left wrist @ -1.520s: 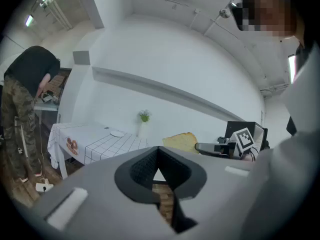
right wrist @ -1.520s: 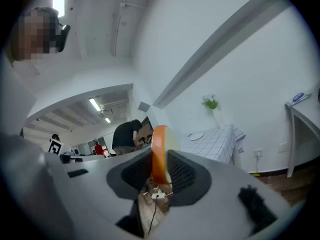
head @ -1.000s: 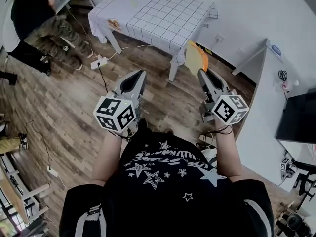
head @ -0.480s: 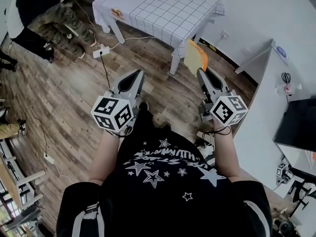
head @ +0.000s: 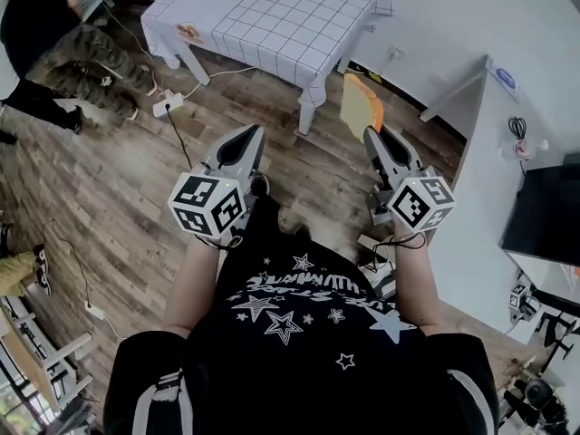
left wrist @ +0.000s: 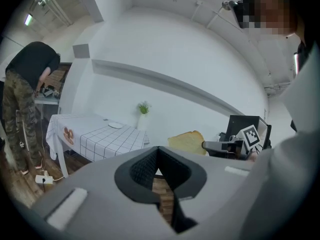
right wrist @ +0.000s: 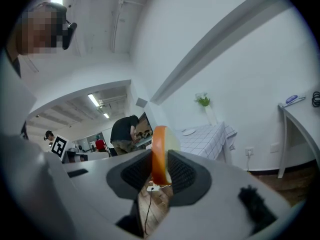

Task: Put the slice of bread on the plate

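In my right gripper (head: pixel 371 134) a slice of bread (head: pixel 359 105) stands on edge, the jaws shut on it above the wooden floor. The right gripper view shows the same slice (right wrist: pixel 159 154) edge-on, its orange crust clamped between the pads. My left gripper (head: pixel 256 134) is level beside it, shut with nothing in it; its tips (left wrist: pixel 158 149) meet. From the left gripper view the bread (left wrist: pixel 187 142) and right gripper (left wrist: pixel 220 146) show at the right. A white plate (left wrist: pixel 115 125) lies on the checked table (head: pixel 272 21) ahead, and the plate (right wrist: pixel 189 132) appears again, small and distant.
A person in camouflage trousers (head: pixel 63 43) bends over a desk at the far left. A power strip and cable (head: pixel 163 107) lie on the floor by the table leg. A white desk (head: pixel 494 143) runs along the right. A small plant (left wrist: pixel 143 109) stands at the table's far end.
The table and the standing person have slid left in the head view. Both grippers keep their pose, and the bread stays in the right one.
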Demonstrator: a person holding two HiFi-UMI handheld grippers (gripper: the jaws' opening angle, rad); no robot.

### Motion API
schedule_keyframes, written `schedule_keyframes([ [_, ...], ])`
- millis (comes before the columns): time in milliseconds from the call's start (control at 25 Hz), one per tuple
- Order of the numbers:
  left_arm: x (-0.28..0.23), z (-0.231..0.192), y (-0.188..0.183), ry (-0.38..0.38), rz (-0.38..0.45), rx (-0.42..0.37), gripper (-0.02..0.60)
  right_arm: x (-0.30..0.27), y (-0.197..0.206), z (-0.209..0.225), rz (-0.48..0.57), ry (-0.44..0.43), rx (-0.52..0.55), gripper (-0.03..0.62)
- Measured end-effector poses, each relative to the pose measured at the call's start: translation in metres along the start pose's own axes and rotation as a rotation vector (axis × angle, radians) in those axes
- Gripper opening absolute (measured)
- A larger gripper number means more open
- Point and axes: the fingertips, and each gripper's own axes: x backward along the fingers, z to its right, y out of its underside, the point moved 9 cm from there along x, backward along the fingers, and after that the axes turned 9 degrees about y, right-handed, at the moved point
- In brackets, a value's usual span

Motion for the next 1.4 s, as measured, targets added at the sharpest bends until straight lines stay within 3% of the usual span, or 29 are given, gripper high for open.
schedule_keyframes([
  [280, -0.025, -0.052, -0.02, 0.007, 0.009, 0.004, 0.009, -0.049, -0.01, 0.001, -0.007, 0.022, 0.009, 0.1],
  [920, -0.049, -0.213, -0.073, -0.023, 0.015, 0.048, 0.009, -0.223, -0.041, -0.024, -0.04, 0.031, 0.022, 0.1],
  [1400, -0.044, -0.298, -0.083, 0.001, -0.018, 0.095, 0.009, -0.286, -0.039, -0.052, -0.09, 0.092, 0.062, 0.1],
])
